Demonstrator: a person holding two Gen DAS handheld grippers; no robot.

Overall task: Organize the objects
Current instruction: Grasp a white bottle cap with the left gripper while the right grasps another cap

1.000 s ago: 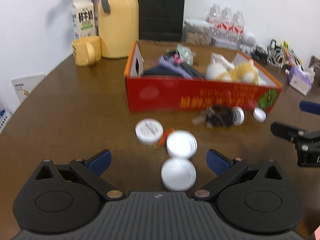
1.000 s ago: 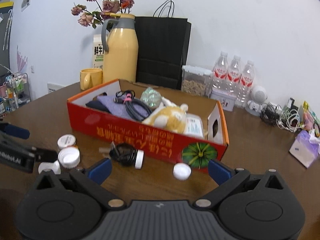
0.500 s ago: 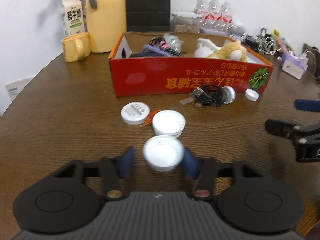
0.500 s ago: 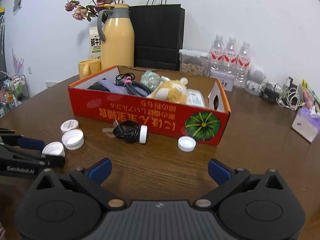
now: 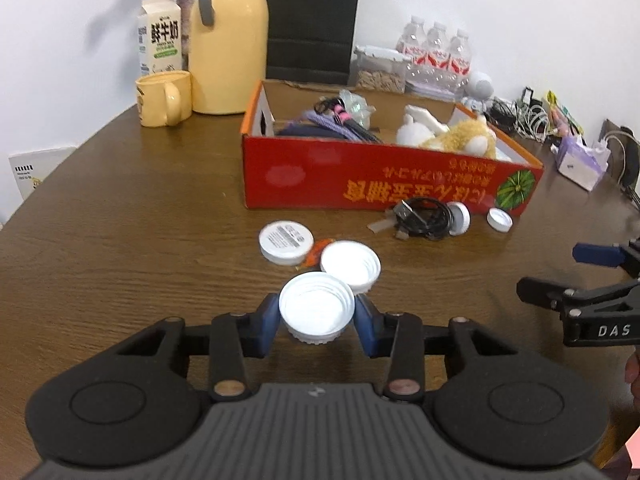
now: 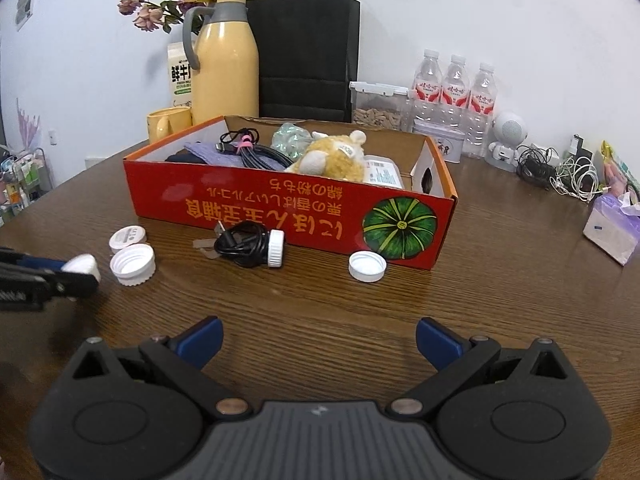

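Observation:
My left gripper (image 5: 316, 318) is shut on a white bottle cap (image 5: 317, 312), open side up, low over the brown table; the right wrist view shows this cap (image 6: 82, 266) between the left gripper's fingers at the far left. Just beyond lie a second open cap (image 5: 350, 266) and a flat white lid (image 5: 285, 241). A coiled black cable (image 6: 244, 242) and another cap (image 6: 367, 266) rest against the front of the red cardboard box (image 6: 280, 208). My right gripper (image 6: 318, 338) stands open over bare table with nothing between its fingers.
The box (image 5: 392, 184) holds a plush toy, cables and cloth. Behind it stand a yellow jug (image 5: 228, 40), a mug (image 5: 162, 98), a milk carton, a black bag and water bottles (image 6: 456, 88). A tissue pack (image 6: 612, 228) and tangled cords lie at the right.
The left jaws, wide apart a second ago, closed onto the nearest white cap and have held it since. The right gripper sank slightly toward the table.

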